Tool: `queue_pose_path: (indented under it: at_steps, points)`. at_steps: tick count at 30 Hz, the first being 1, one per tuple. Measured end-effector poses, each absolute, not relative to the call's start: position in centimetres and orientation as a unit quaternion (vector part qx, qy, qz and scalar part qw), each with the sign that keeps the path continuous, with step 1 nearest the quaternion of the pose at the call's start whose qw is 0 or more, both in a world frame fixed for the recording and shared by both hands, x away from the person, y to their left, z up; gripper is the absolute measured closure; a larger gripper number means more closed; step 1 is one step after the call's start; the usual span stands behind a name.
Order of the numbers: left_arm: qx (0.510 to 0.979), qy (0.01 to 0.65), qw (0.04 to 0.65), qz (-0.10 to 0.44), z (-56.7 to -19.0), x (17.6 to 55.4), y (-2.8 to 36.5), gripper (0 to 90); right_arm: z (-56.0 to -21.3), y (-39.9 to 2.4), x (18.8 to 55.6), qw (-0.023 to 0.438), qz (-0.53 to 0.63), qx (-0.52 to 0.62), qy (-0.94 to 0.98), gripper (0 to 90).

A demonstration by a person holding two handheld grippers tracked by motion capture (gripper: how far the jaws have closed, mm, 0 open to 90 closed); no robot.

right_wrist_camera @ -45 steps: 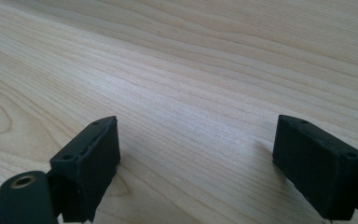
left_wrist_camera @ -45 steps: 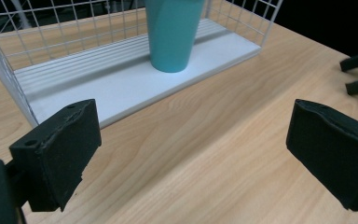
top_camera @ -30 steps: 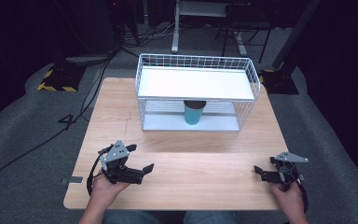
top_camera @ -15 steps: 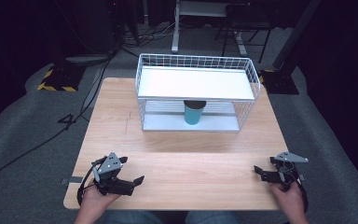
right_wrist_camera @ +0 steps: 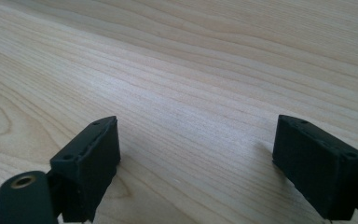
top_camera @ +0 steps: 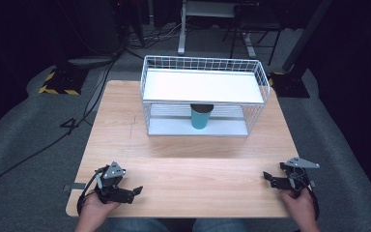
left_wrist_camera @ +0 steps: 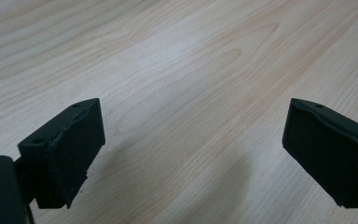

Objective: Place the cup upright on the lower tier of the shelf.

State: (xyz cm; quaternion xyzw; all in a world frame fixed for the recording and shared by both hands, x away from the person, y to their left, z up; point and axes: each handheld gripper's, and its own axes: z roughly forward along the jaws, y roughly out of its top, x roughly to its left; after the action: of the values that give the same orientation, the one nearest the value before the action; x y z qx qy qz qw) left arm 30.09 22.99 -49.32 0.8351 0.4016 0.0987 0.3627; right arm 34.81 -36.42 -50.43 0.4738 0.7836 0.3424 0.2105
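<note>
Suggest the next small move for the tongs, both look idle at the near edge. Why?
Probably advance the right tongs toward the teal cup. Both tongs are open and empty at the table's near edge, with bare wood between the jaws in each gripper view. The cup stands upright on the lower shelf of the wire rack, its front open. The left tongs look no closer.

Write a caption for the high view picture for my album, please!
Two hand-held grippers, left gripper and right gripper, rest open on a wooden table before a teal cup under a wire shelf.
</note>
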Motion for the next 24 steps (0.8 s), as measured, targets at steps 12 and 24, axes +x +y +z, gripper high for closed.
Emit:
queue_pose_path:
  at_steps: [12,24]
  points:
    - [0.845,0.402,0.336,0.113,-50.1,30.3,22.4,5.8,-50.4,-36.4,34.8,0.211,0.343,0.474,0.784,15.1]
    - [0.845,0.397,0.327,0.144,-50.5,30.5,21.8,1.8,-50.4,-36.4,34.8,0.210,0.342,0.474,0.784,15.1]
